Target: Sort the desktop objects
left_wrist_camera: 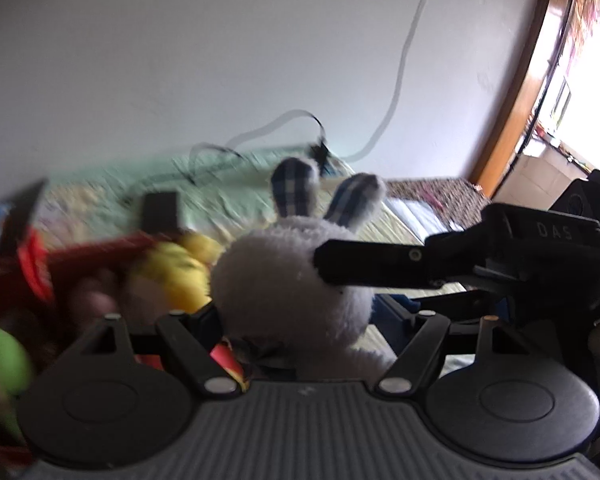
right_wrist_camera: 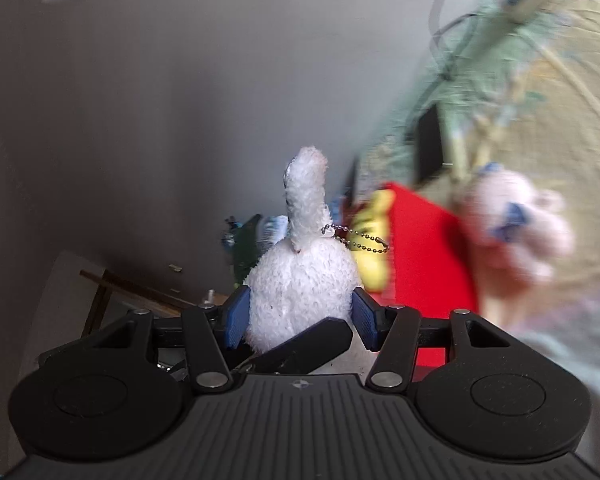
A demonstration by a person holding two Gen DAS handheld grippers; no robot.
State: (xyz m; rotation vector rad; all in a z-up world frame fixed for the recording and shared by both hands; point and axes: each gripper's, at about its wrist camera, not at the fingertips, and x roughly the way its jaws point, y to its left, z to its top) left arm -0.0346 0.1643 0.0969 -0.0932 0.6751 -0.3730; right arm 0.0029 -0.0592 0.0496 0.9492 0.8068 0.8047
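Note:
A white plush rabbit (left_wrist_camera: 296, 276) with blue plaid ears is held in the air by both grippers. My left gripper (left_wrist_camera: 300, 320) is shut on its lower part. My right gripper (right_wrist_camera: 298, 316) is shut on the same rabbit (right_wrist_camera: 300, 284), its blue pads (right_wrist_camera: 236, 316) pressing both sides; its finger shows in the left wrist view (left_wrist_camera: 380, 264) across the rabbit's head. A ball chain (right_wrist_camera: 360, 240) hangs from the rabbit. A red box (left_wrist_camera: 88, 256) holds a yellow plush (left_wrist_camera: 180, 264) just left of the rabbit; the box also shows in the right wrist view (right_wrist_camera: 424, 248).
A pink plush (right_wrist_camera: 520, 232) lies right of the red box on a patterned cloth (right_wrist_camera: 560, 120). A green object (left_wrist_camera: 0, 356) sits at the far left. A black block (left_wrist_camera: 160, 210) and cables (left_wrist_camera: 260, 136) lie near the wall. A door frame (left_wrist_camera: 516, 100) stands right.

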